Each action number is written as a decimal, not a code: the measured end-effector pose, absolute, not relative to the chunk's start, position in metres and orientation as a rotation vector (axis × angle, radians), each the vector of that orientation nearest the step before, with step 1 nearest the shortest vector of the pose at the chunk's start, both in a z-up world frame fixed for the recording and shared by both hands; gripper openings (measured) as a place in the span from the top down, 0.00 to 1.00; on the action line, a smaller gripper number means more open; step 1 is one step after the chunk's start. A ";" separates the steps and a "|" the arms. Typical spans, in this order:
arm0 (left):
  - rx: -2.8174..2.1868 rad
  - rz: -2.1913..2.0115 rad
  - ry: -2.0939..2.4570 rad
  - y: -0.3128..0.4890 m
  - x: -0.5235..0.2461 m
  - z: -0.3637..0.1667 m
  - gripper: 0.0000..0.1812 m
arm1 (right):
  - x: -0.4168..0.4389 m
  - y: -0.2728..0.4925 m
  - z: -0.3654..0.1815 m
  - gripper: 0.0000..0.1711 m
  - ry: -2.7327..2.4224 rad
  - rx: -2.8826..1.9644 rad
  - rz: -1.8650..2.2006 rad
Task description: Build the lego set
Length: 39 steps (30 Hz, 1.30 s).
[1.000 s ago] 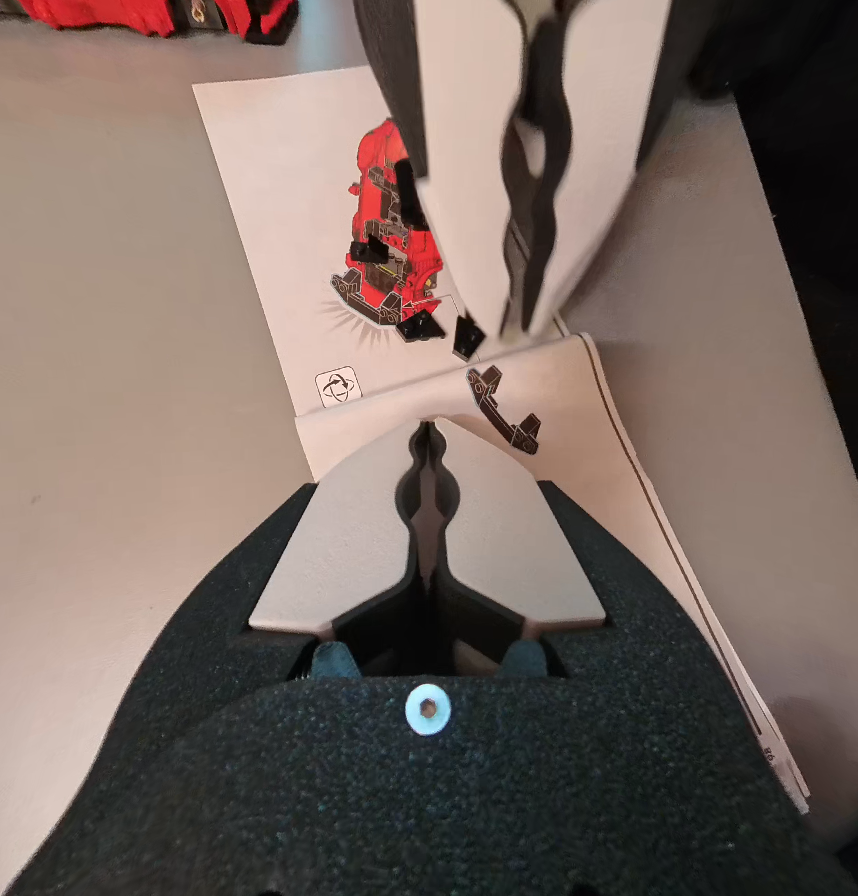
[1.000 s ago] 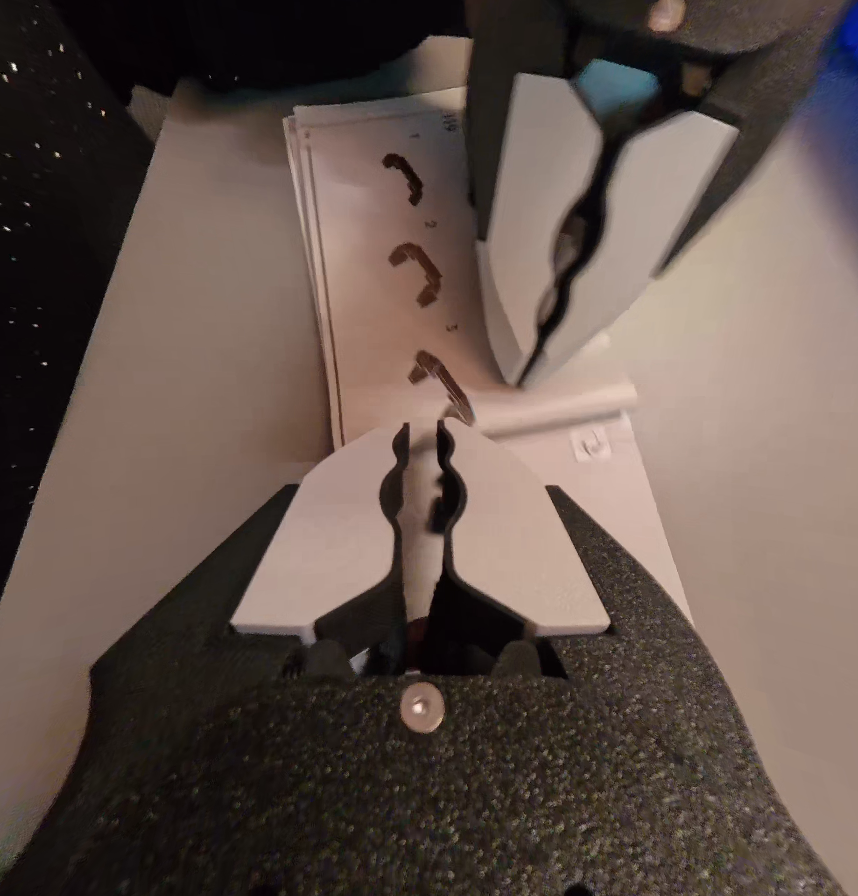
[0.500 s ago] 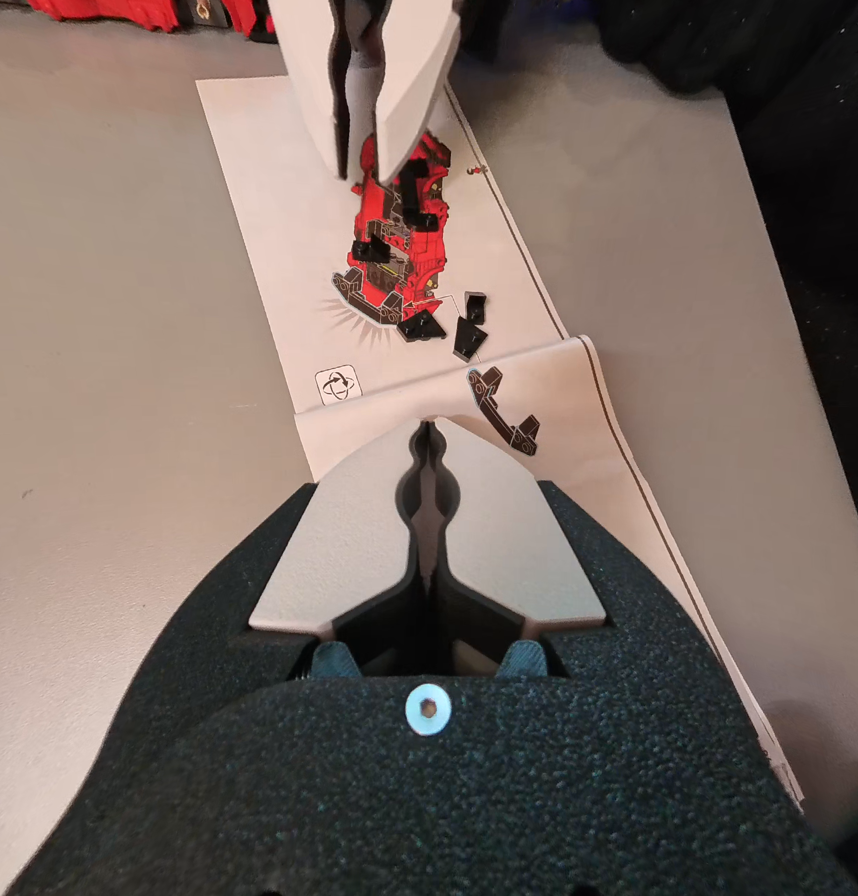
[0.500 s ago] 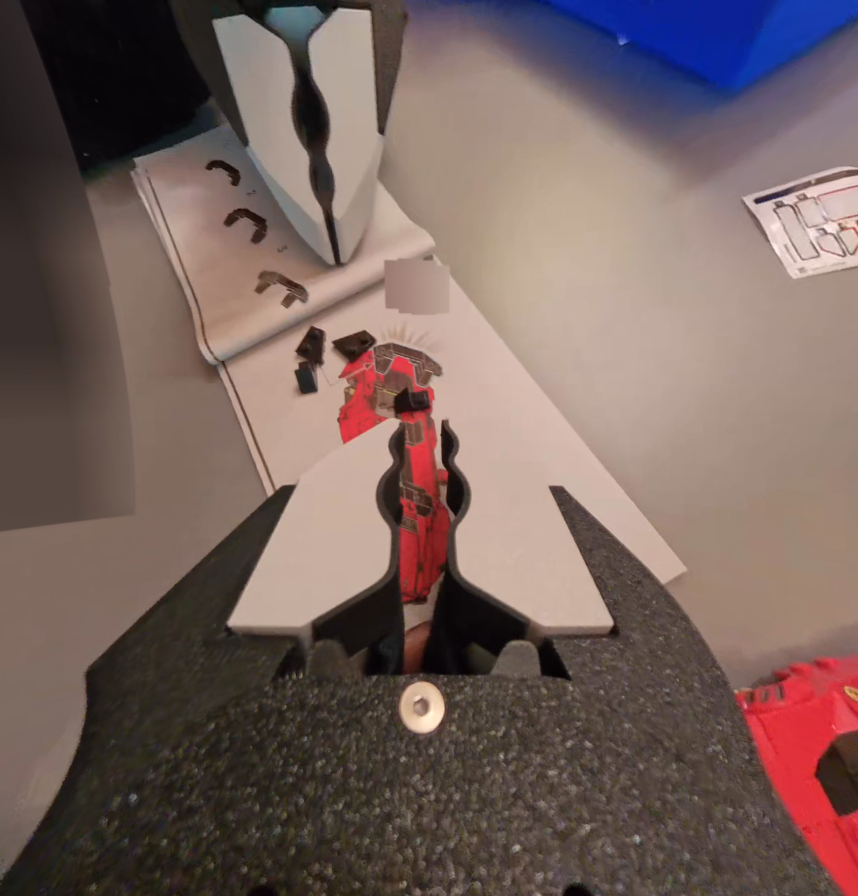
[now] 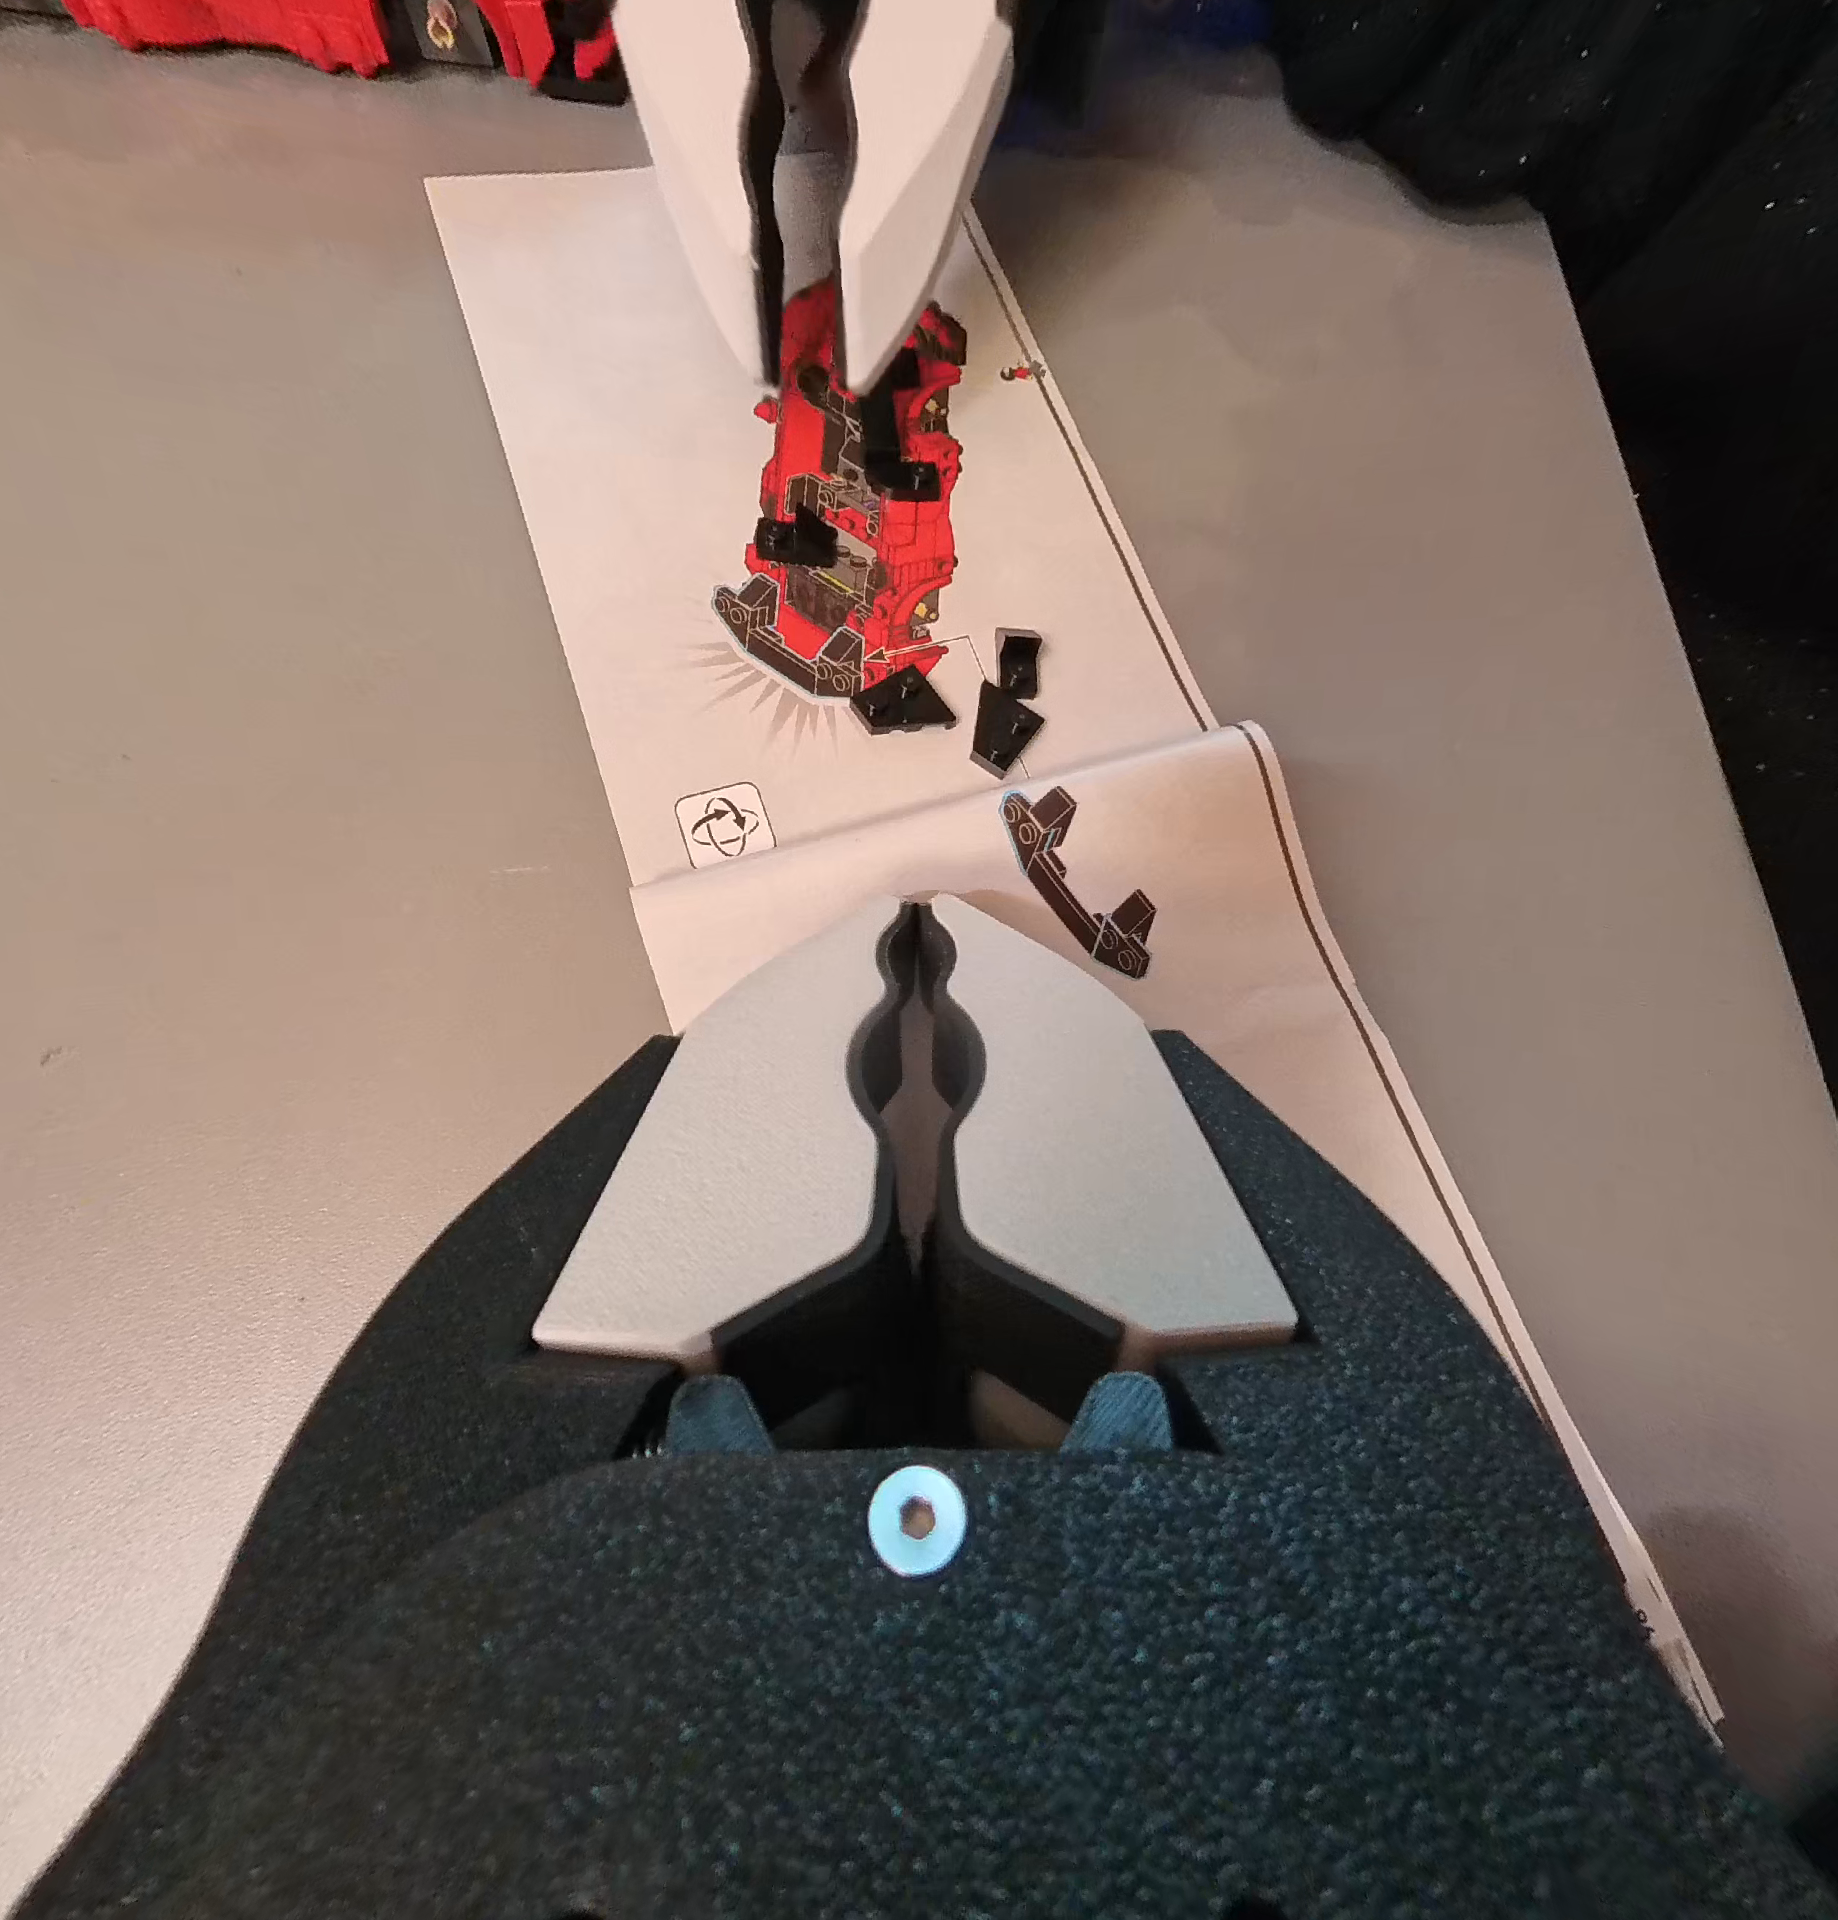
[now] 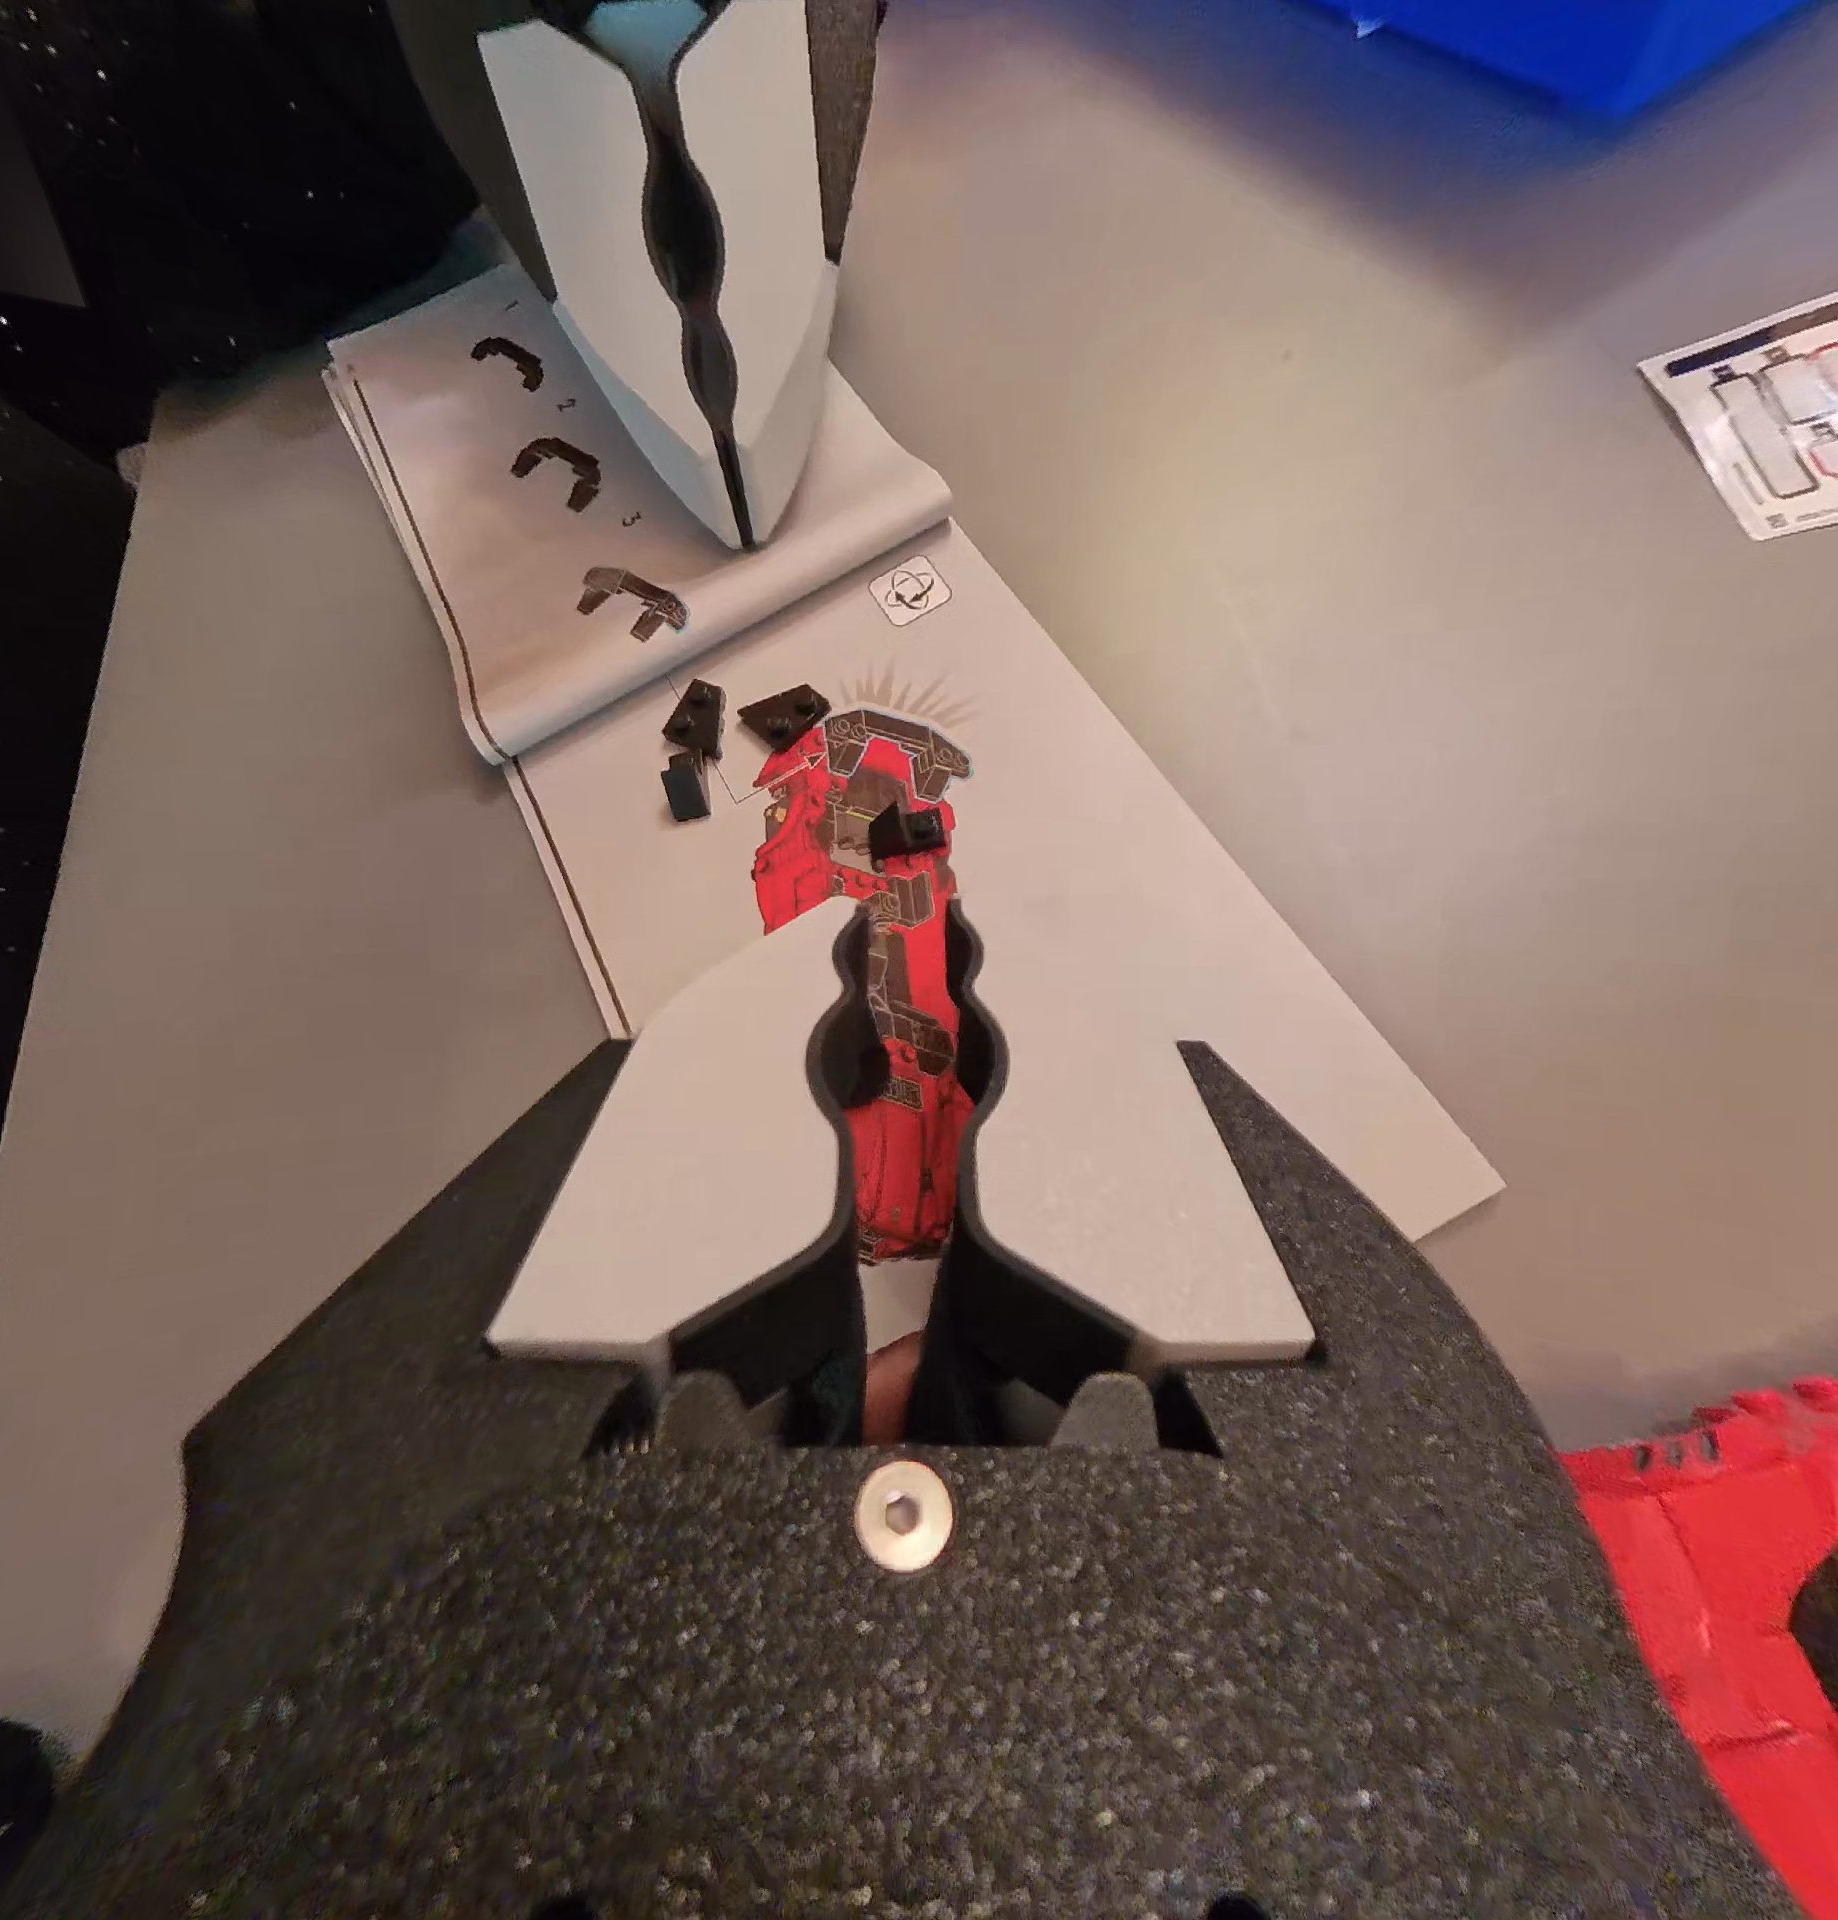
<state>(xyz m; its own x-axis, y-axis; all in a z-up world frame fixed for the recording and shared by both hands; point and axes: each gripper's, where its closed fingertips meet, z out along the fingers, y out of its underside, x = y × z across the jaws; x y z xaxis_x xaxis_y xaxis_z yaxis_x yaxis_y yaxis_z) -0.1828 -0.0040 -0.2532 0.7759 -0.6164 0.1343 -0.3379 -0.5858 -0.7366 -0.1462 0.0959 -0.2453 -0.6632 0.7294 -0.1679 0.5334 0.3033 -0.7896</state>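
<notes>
Pale grey fingers [image 5: 749,1174], speckled black body, silver screw.

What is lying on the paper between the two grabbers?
Small black lego pieces lie loose on the open instruction booklet, between the left gripper and the right gripper. The right wrist view shows it best.

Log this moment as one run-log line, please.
left gripper: shut, pinning booklet fold | right gripper: open above page | loose black pieces: untouched

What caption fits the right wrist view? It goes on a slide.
Slightly open right gripper above the open instruction booklet, where small loose black bricks lie; shut left gripper presses its curled page.
</notes>
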 end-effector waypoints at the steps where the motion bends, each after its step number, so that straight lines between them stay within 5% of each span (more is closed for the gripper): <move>1: -2.238 -0.494 0.706 -0.004 -0.183 -0.253 1.00 | -0.146 0.095 -0.247 0.92 -2.363 -1.156 1.275; 39: -2.238 -0.514 0.686 -0.004 -0.183 -0.252 1.00 | -0.156 0.081 -0.241 0.93 -2.336 -0.978 1.135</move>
